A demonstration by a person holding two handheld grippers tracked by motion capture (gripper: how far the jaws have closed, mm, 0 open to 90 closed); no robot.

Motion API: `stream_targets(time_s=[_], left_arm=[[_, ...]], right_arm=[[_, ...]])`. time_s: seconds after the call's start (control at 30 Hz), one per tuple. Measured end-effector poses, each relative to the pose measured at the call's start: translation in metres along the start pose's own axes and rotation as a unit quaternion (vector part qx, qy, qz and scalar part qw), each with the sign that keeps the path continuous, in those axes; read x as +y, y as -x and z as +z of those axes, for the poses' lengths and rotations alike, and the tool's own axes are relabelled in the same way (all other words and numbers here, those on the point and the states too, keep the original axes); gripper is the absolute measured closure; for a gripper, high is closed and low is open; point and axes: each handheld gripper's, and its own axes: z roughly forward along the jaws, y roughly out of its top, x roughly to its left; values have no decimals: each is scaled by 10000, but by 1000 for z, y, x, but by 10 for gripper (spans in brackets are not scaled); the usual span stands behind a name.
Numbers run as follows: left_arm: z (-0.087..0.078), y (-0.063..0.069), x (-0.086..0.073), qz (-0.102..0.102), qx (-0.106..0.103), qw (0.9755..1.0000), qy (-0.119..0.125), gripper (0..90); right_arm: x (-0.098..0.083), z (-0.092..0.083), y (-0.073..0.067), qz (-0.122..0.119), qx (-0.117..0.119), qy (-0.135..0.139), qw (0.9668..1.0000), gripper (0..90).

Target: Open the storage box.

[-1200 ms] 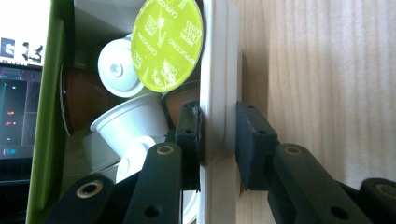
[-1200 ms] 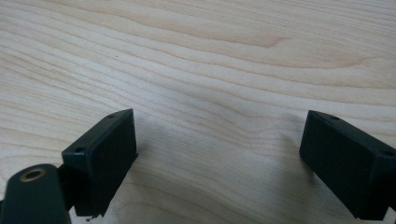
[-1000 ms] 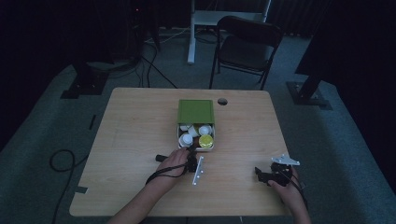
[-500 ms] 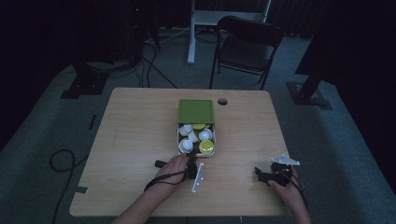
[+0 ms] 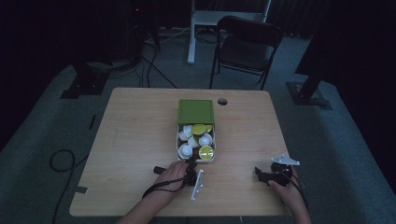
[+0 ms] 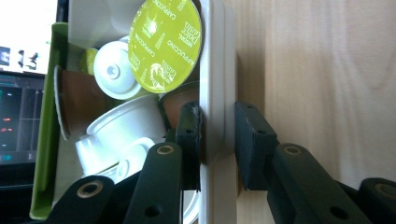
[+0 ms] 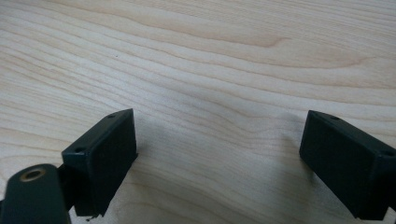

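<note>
One light-wood tabletop [image 5: 130, 140] w/ visible grain, round cable hole [image 5: 222, 101] near far edge. Dim room: dark carpet floor, folding chair [image 5: 245, 46] behind tabletop, white desk leg further back, cables [image 5: 63, 161] on floor at left, black stand bases both sides.

Centre of tabletop: white tray [image 5: 179, 144] w/ green lid [image 5: 195, 111] slid back over far half, near half exposed, packed w/ coffee capsules [image 5: 194, 141], white and green-foil tops, jumbled, some on their sides.

Left hand-held gripper [image 5: 192, 167] at tray's near edge. Left gripper view: jaws narrow, straddling tray's white wall [image 6: 212, 93], one pad inside among capsules, other outside; inner pad touching, outer pad's contact hard to tell. Green foil reads "cappuccino" [image 6: 164, 42].

Right hand-held gripper [image 5: 262, 175] near right front corner of tabletop, well apart from tray, jaws wide, nothing between, bare wood under [image 7: 219, 140].

Hard to make out: capsule count, room beyond chair (too dark). Forearms cut off at bottom edge.
</note>
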Motion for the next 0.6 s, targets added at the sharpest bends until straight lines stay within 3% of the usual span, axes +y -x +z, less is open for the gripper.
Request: stream_targets(time_s=[0.4, 0.6], left_arm=[[-11, 6, 3, -54, -76, 10000, 34, 732], [-17, 6, 6, -133, -48, 9997, 193, 734]], right_arm=[[0, 0, 0, 0, -1, -1, 10000, 106], [0, 0, 0, 0, 0, 0, 10000, 106]])
